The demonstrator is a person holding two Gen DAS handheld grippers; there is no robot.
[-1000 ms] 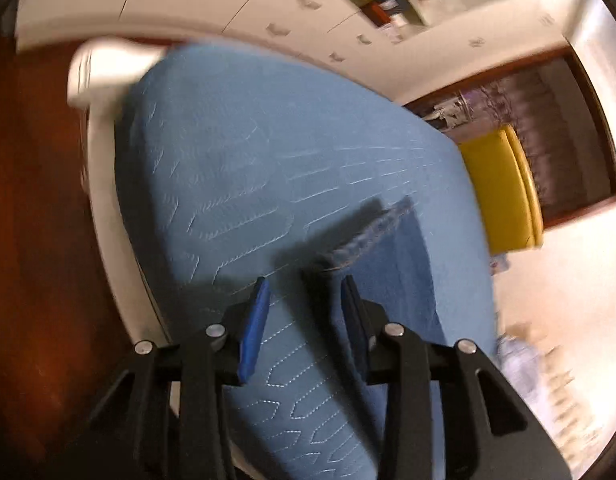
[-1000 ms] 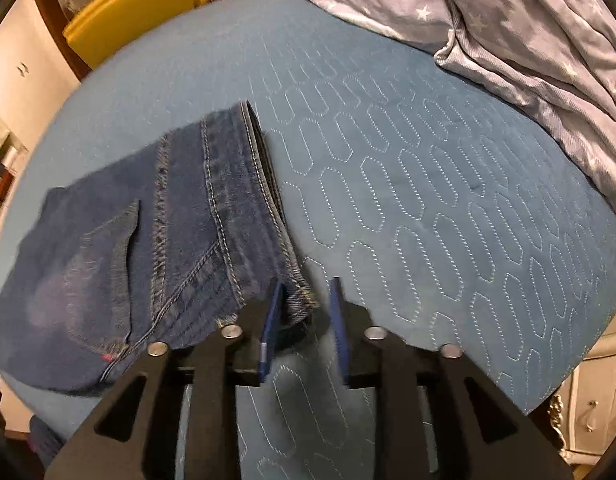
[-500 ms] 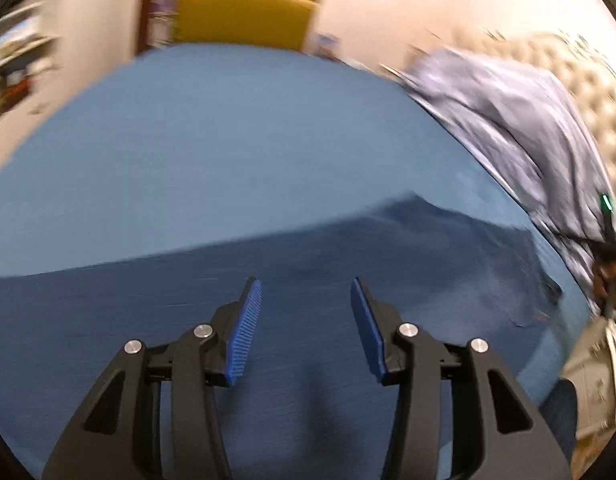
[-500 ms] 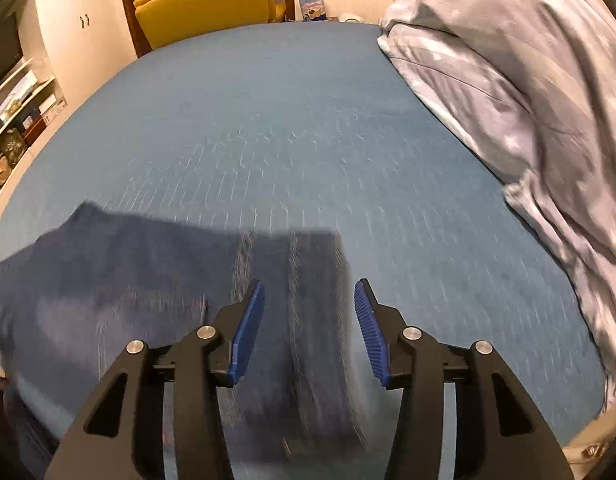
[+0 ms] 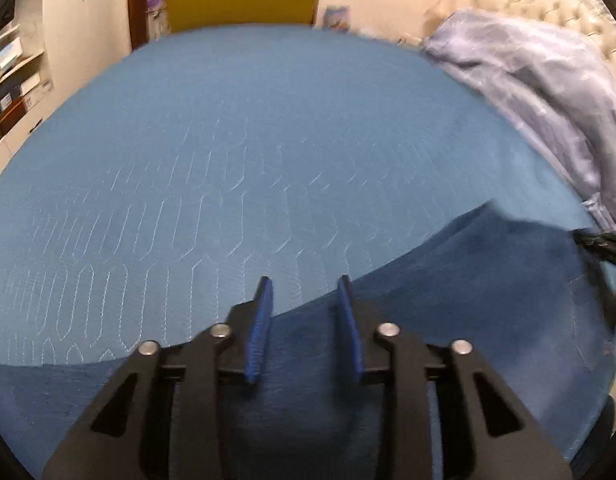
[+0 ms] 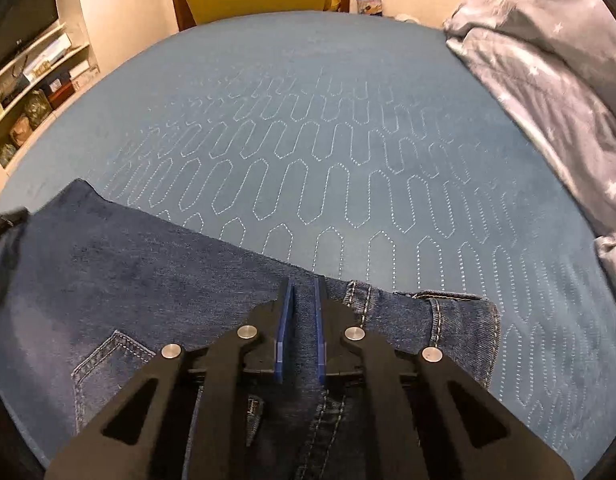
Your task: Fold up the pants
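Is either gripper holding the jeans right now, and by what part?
Left gripper: open, holding nothing. Right gripper: jaws nearly shut around the jeans' far edge.

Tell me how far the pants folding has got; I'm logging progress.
Done: the jeans lie spread flat on the blue bedspread, a back pocket showing. In hand: the right claw is nearly shut over the denim's far edge; the left claw is open over the fabric, gripping nothing. Left: I can't tell which folds remain.
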